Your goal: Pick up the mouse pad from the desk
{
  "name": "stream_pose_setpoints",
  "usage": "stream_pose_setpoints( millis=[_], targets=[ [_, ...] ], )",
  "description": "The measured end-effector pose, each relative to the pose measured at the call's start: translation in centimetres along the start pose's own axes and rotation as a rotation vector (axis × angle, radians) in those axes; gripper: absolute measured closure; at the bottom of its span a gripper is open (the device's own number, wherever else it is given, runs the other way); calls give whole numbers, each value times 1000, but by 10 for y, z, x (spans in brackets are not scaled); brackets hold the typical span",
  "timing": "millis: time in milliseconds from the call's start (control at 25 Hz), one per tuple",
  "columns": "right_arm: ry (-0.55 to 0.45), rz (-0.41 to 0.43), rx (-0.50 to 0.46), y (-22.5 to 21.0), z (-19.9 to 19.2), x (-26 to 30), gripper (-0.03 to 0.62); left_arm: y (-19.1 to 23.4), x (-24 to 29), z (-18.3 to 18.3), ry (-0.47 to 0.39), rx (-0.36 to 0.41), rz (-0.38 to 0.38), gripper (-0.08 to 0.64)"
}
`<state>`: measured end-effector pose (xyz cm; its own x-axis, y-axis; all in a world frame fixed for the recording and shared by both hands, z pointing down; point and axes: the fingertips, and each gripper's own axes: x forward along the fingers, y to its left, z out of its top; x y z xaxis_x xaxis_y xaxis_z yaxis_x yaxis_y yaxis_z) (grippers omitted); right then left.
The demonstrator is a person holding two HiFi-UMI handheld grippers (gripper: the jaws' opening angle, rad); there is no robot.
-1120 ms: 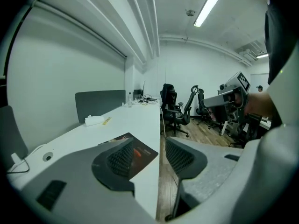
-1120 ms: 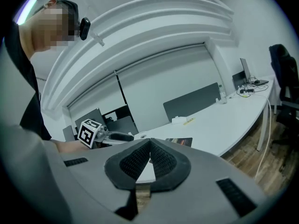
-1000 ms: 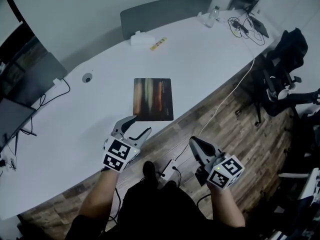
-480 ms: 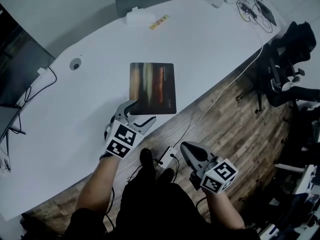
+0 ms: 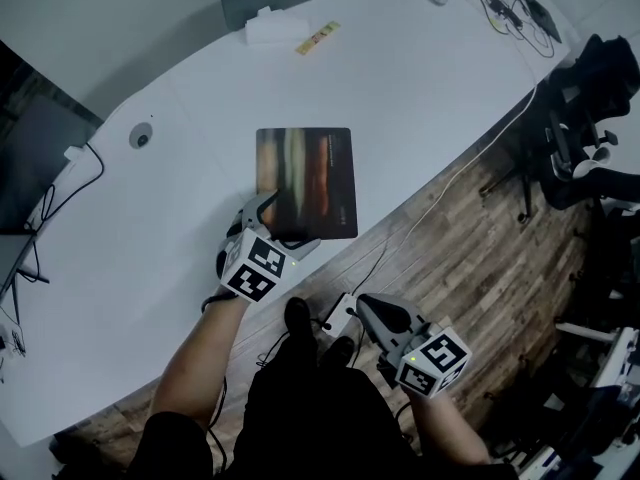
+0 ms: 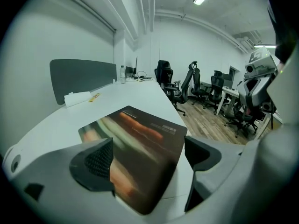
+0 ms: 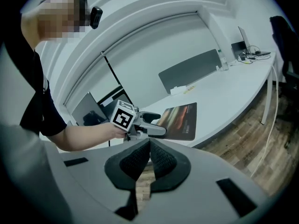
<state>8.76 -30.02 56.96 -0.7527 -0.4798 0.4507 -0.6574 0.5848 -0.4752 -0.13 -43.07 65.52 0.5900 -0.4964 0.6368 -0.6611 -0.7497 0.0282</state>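
One mouse pad point(image 5: 306, 181) lies flat on the white desk point(image 5: 420, 98), middle of the head view, its lower edge close to the desk's near rim. That looks like the easiest side to reach from where the person stands. The left gripper point(image 5: 283, 226) sits just below the pad's lower left corner, tilted down toward it. Its jaws have just been opening and now stand wide apart. In the left gripper view the pad's near corner shows between them, but neither pad presses on it, so nothing is held yet. The wide spread and low angle suggest the jaws are meant to straddle that thin edge, one above and one at the rim. A flat mat gives little else to bite. The right gripper point(image 5: 368, 306) hangs at lower right, off the desk and over the wooden floor point(image 5: 470, 258). Its jaws are together on nothing, probably parked out of the way since one hand should do. By count there are two grippers, one pad, one desk, one white box point(image 5: 265, 26) and one yellow strip point(image 5: 318, 37) at the top of the frame.
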Motion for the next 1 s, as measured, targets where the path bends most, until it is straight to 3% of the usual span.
stream_pose_setpoints(
  millis=[280, 480, 720, 1000],
  targets=[
    [7, -38, 12, -17, -2, -4, 588, 2, 28, -13, 48, 22, -53, 72],
    [1, -80, -49, -29, 13, -7, 588, 12, 43, -22, 93, 21, -70, 13],
    [-37, -108, -110, -35, 43, -11, 588, 12, 40, -14, 110, 16, -88, 5],
    [-72, -92, -212, -20, 80, 3, 588, 29, 47, -11, 120, -14, -32, 3]
  ],
)
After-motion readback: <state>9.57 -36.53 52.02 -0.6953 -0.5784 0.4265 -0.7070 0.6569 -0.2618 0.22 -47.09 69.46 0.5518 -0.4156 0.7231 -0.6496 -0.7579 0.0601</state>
